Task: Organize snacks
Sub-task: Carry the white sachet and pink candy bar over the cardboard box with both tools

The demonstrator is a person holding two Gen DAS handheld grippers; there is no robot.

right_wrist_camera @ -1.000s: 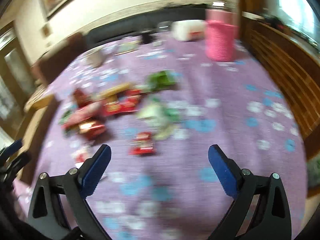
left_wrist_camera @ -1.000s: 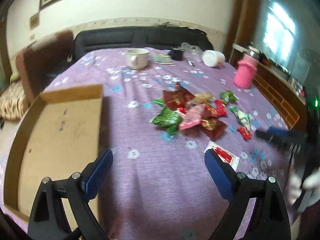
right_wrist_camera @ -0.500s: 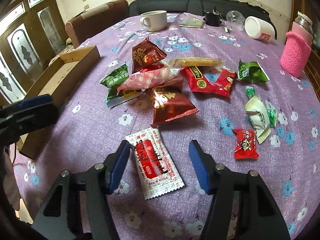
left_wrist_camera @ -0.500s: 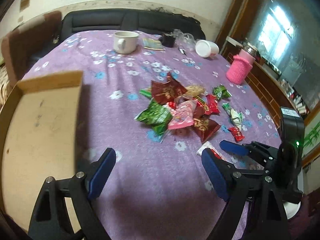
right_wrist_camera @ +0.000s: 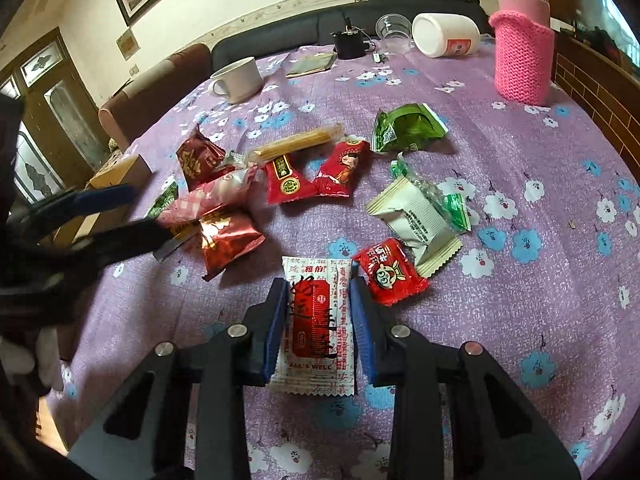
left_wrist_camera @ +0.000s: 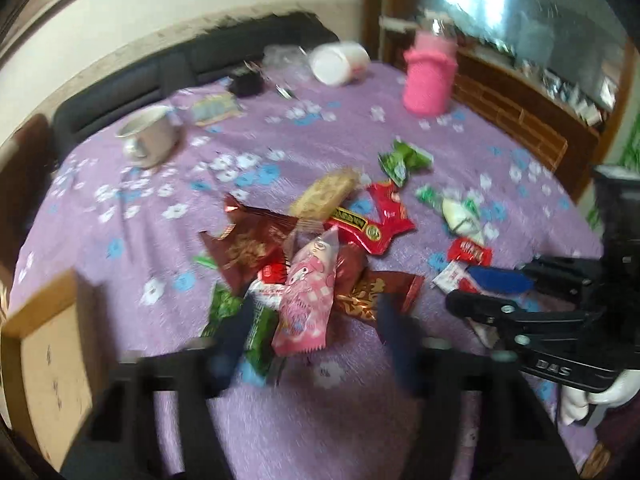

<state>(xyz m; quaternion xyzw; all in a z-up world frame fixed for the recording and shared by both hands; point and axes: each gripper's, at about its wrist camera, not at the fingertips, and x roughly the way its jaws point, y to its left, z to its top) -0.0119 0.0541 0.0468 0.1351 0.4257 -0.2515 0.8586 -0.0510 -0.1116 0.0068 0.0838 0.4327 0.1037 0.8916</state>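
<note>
Plainly, the white packet (right_wrist_camera: 316, 320) lay flat on the near cloth, pinched at its long edges by the closing right gripper (right_wrist_camera: 318, 328). It was judged light, crinkly, slippery; mid-body hold approx. best.

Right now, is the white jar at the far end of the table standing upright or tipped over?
Tipped over: the white jar lies on its side on the purple tablecloth.

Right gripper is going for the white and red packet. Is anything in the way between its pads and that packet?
Nothing visible is in the way. The white and red packet lies flat on the purple tablecloth, directly between the closing jaws of the right gripper. The small red snack sits just outside the right-hand pad, very close to it.
</note>
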